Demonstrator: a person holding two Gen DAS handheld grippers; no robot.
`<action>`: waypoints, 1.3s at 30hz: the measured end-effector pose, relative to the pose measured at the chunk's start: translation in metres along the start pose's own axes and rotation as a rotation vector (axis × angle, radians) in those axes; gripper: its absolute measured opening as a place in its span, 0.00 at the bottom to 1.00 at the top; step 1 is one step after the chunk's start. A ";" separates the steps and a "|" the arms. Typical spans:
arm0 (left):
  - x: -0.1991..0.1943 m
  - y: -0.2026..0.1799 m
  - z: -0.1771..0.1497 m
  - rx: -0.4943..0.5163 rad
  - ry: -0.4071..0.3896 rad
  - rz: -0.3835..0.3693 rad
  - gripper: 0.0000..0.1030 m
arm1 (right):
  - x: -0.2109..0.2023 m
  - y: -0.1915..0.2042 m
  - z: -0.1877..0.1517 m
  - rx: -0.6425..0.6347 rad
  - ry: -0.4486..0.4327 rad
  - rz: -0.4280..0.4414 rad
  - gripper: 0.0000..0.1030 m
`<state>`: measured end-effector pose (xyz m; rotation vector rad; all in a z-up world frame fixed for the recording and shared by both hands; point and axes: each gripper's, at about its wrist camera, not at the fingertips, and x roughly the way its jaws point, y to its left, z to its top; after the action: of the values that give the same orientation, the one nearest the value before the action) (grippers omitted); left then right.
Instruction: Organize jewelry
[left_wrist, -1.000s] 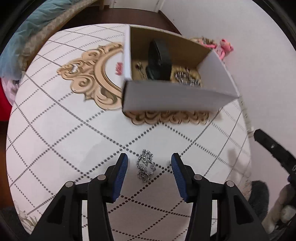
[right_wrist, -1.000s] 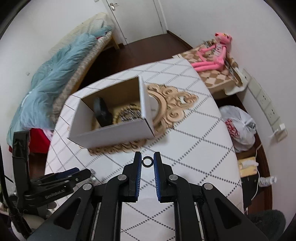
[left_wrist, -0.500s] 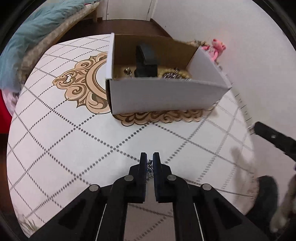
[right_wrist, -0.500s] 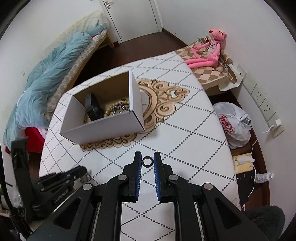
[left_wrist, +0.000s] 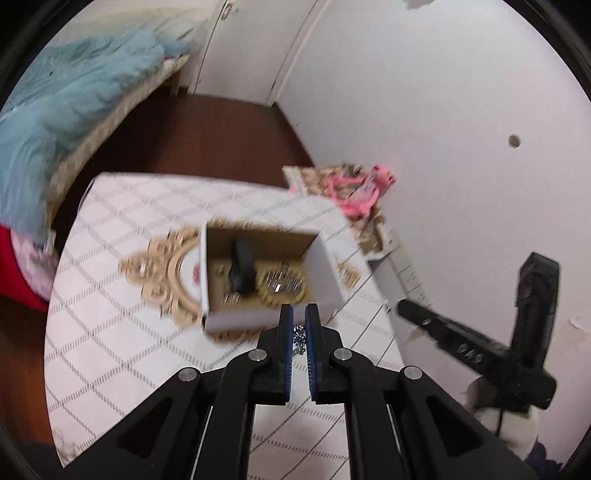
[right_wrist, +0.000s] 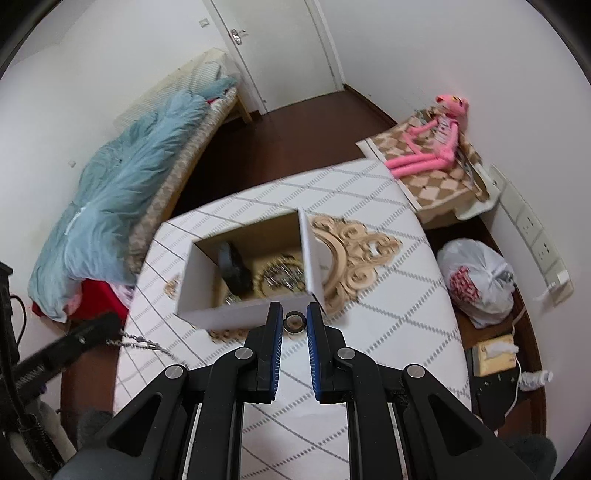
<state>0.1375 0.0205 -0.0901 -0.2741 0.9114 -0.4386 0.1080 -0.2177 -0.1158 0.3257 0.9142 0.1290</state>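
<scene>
My left gripper (left_wrist: 299, 320) is shut on a silver chain (left_wrist: 298, 336) and holds it high above the table, just short of the open white cardboard box (left_wrist: 240, 319). The chain hangs from the left gripper in the right wrist view (right_wrist: 138, 343). My right gripper (right_wrist: 294, 318) is shut on a dark ring (right_wrist: 294, 320), near the box's front wall (right_wrist: 236, 314). Inside the box lie a black stand (right_wrist: 232, 271) and a gold tray of silver pieces (right_wrist: 280, 275).
The box sits on a white table with a dotted diamond pattern (right_wrist: 388, 332) and a gold ornament (right_wrist: 354, 254). A bed with a blue duvet (right_wrist: 122, 184) is at the left. A pink plush toy (right_wrist: 432, 140) and a plastic bag (right_wrist: 480, 280) are at the right.
My left gripper closed on the chain and lifted it off the table, rising well above the box. My right gripper also rose with the ring still held.
</scene>
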 end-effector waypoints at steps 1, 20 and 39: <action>0.002 -0.005 0.007 0.006 -0.013 0.004 0.04 | 0.001 0.004 0.008 -0.005 -0.002 0.011 0.13; 0.098 0.041 0.074 -0.065 0.175 0.296 0.13 | 0.131 0.034 0.101 -0.161 0.284 -0.073 0.14; 0.075 0.050 0.046 -0.048 0.136 0.510 0.99 | 0.104 0.029 0.075 -0.172 0.255 -0.249 0.99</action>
<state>0.2272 0.0309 -0.1361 -0.0484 1.0844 0.0367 0.2320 -0.1814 -0.1422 0.0333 1.1799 0.0194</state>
